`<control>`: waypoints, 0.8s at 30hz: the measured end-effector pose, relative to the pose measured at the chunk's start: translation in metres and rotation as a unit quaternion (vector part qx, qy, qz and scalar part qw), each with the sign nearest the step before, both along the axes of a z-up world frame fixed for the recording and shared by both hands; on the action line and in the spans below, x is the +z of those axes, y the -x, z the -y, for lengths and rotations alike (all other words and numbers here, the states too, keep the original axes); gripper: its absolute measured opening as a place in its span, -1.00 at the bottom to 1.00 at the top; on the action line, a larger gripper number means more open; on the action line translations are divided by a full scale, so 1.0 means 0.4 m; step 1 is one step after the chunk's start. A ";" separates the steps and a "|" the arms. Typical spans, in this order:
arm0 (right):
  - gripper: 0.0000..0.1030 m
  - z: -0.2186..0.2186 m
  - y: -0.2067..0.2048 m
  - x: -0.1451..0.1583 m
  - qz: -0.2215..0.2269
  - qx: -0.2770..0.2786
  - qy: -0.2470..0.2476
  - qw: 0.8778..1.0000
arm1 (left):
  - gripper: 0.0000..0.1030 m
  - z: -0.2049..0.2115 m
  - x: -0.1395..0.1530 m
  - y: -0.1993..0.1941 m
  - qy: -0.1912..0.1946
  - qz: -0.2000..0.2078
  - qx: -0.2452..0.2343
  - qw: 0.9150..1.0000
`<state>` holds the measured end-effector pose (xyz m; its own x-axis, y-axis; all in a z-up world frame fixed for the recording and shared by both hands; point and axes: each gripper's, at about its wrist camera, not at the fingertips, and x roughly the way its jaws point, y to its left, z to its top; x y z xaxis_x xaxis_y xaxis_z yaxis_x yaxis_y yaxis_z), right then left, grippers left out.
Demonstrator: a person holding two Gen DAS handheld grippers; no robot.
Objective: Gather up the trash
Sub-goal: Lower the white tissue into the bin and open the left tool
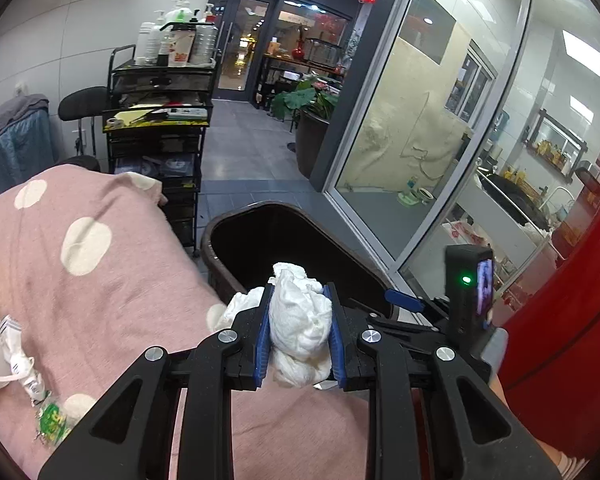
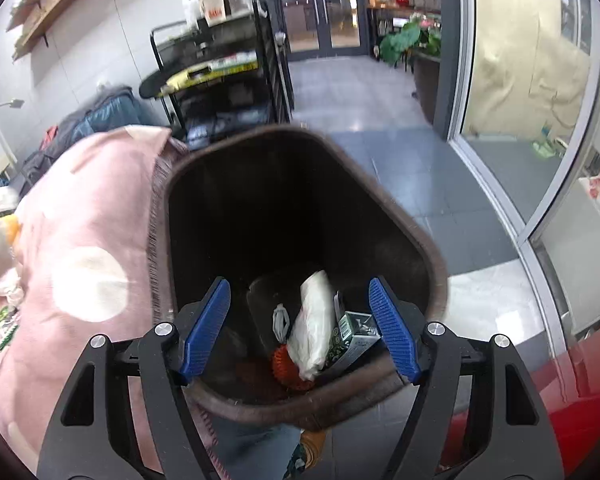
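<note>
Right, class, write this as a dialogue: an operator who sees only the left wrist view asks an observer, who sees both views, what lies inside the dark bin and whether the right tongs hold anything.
Operator: My left tongs grip a tissue wad, but the bin looks black inside. Is it empty?
Observer: No. A white wrapper lies at the bottom, with a green-and-white carton beside it.
Operator: And the right tongs?
Observer: They are open over the bin mouth, with nothing between the pads.
</note>
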<state>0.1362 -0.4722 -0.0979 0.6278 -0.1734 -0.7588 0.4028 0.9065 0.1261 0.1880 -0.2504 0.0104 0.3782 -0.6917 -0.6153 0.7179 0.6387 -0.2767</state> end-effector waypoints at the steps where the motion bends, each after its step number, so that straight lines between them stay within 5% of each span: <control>1: 0.40 -0.003 0.012 0.012 0.007 -0.003 0.001 1.000 | -0.54 0.012 -0.001 -0.006 0.002 -0.007 -0.003 1.000; 10: 0.52 -0.034 0.144 0.092 0.051 -0.021 0.016 0.998 | -0.54 0.142 -0.019 -0.047 -0.011 -0.035 -0.026 0.999; 24: 0.62 -0.053 0.264 0.129 0.061 -0.039 0.022 0.997 | -0.54 0.259 -0.094 -0.092 -0.059 -0.069 -0.033 0.995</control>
<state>0.0307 -0.4508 -0.0462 0.6978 -0.2568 -0.6687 0.4569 0.8785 0.1395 0.2248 -0.3542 -0.0274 0.2412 -0.6317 -0.7367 0.7201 0.6254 -0.3005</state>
